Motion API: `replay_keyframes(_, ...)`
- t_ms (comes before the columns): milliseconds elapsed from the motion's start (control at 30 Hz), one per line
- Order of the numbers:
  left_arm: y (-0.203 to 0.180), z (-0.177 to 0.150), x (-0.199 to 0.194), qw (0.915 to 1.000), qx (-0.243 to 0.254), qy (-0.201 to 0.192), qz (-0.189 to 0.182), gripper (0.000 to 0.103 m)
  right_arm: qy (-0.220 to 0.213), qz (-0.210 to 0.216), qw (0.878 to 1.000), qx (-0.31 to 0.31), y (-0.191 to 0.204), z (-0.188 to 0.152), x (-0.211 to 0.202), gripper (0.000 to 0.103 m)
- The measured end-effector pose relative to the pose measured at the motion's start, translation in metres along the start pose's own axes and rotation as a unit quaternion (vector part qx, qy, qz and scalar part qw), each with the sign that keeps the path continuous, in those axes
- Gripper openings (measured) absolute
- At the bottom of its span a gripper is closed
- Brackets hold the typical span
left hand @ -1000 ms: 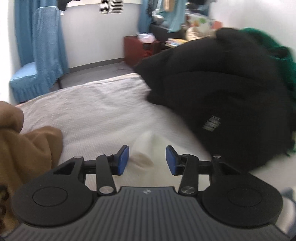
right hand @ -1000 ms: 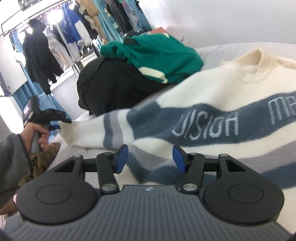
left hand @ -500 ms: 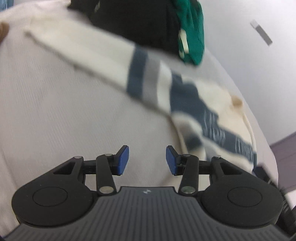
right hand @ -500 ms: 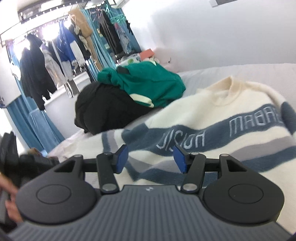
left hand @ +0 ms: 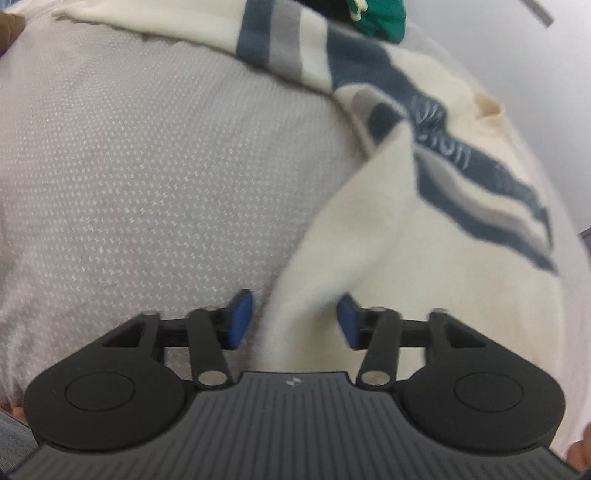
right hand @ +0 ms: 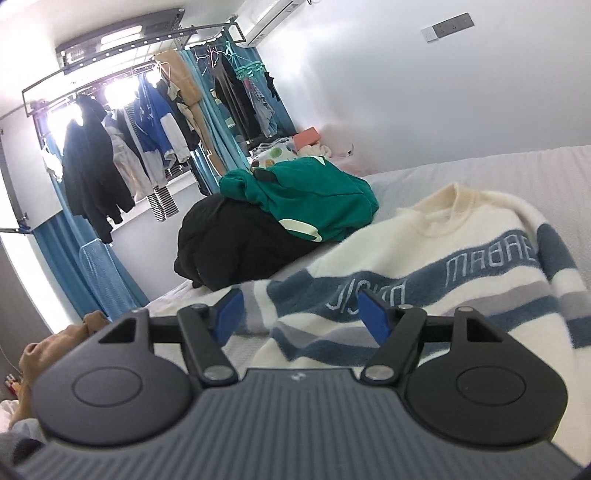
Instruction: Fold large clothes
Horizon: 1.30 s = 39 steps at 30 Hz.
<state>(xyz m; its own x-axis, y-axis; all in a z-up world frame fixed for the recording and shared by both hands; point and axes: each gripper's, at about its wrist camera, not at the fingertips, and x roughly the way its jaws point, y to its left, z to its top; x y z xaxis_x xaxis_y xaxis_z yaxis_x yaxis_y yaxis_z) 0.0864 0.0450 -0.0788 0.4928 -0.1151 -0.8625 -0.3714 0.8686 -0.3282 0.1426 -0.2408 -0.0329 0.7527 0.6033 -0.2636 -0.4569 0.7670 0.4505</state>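
1. Left wrist view: the left claw point(left hand: 293, 319) points steeply down at the bed point(left hand: 147, 166), which is covered in a grey dotted sheet. Its blue pads stand apart and have just been closing. A cream fold of the sweater point(left hand: 388, 229) lies between them, its left edge just inside the left pad; the picture is blurred, so I cannot tell whether the right pad touches the cloth.
2. Same view: the sweater, cream with navy and grey stripes, spreads from the claw to the far right, one sleeve running along the far edge to the left. The left and middle of the sheet lie bare, giving open room. A green garment point(left hand: 384, 18) peeks in at the far edge.
3. Right wrist view: the right claw point(right hand: 301, 317) points nearly level across the bed point(right hand: 424, 177). Its pads stand wide apart and have just been opening, with nothing gripped; the striped chest of the sweater point(right hand: 480, 236) lies beyond and below them, neckline to the far side.
4. Same view: far left of the sweater sits a black garment point(right hand: 229, 251) with the green garment point(right hand: 303, 199) on top. Bare sheet runs along the far right by the wall. A rail of hanging clothes point(right hand: 129, 147) lines the far left.
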Motion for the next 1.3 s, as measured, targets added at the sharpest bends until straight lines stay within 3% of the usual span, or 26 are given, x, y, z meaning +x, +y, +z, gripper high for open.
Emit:
replay_keyframes(133,-0.003,0.0,-0.004,0.9999,0.01,0.0,0.005,0.01,0.005,-0.017,1.0,0.005,-0.006,-0.002,0.004,0.072)
replay_keyframes(467,0.017,-0.002,-0.032,0.9995,-0.006,0.011,0.03,0.008,-0.016,-0.06,0.998,-0.011,-0.013,0.008,-0.007,0.072)
replay_keyframes(600,0.008,-0.003,-0.027,0.9991,0.03,0.017,0.023,0.01,-0.019,-0.096,0.995,0.005,-0.033,0.014,-0.017,0.071)
replay_keyframes(667,-0.003,-0.003,-0.029,0.9977,0.061,0.01,0.028,0.018,-0.015,-0.112,0.993,0.021,-0.047,0.019,-0.021,0.071)
replay_keyframes(733,-0.013,-0.005,-0.036,0.9947,0.097,0.003,0.031,0.05,-0.007,-0.135,0.99,0.05,-0.065,0.024,-0.027,0.071)
replay_keyframes(767,-0.016,-0.006,-0.042,0.9938,0.108,-0.007,0.028,0.054,-0.008,-0.142,0.988,0.067,-0.074,0.026,-0.032,0.071)
replay_keyframes(933,-0.038,-0.004,-0.068,0.9856,0.154,-0.068,0.011,0.068,-0.005,-0.2,0.973,0.112,-0.114,0.034,-0.046,0.072)
replay_keyframes(1067,-0.07,0.009,-0.074,0.9768,0.183,-0.111,-0.009,0.074,0.003,-0.238,0.961,0.139,-0.141,0.034,-0.05,0.072)
replay_keyframes(1233,-0.116,0.028,-0.055,0.9701,0.194,-0.136,-0.055,0.086,0.041,-0.239,0.943,0.229,-0.185,0.023,-0.043,0.071)
replay_keyframes(1300,-0.128,0.03,-0.04,0.9675,0.199,-0.137,-0.075,0.087,0.054,-0.232,0.928,0.287,-0.206,0.013,-0.04,0.071)
